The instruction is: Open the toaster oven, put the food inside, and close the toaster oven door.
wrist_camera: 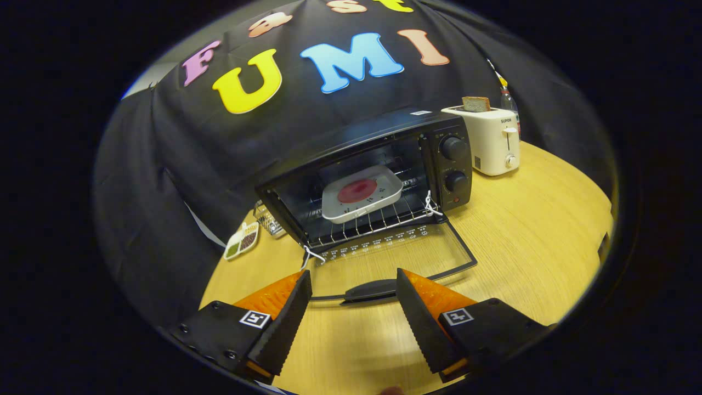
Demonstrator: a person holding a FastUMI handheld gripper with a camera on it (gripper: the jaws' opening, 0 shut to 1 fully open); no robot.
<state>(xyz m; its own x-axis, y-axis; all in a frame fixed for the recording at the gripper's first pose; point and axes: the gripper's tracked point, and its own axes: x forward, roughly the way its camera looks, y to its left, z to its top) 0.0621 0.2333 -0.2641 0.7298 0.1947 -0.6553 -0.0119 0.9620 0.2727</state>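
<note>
**A:** ok so what's the setup? I see a light wood table [526, 219] with black cloth draped behind it, filling the upper half of the frame.

**B:** yep. Dead centre is the toaster oven [378, 175], black, with its glass door [395, 252] dropped flat onto the table toward the camera. Inside, on the wire rack [378, 219], sits a white tray [362, 193] with a round red piece of food [357, 191] on it.

**A:** and the gripper [354, 307]?

**B:** lower middle of the frame, fingers spread wide, holding nothing. The door handle [370, 289] lies just beyond the tips, in the gap between them, not touched.

**A:** other stuff?

**B:** upper right, just beside the oven, a white pop-up toaster [491, 140] with a slice of bread [476, 103] sticking up, and a bottle [509, 99] behind it. Left of the oven, a small divided dish [242, 240] near the table edge, plus a clear container [269, 219], partly hidden.
</note>
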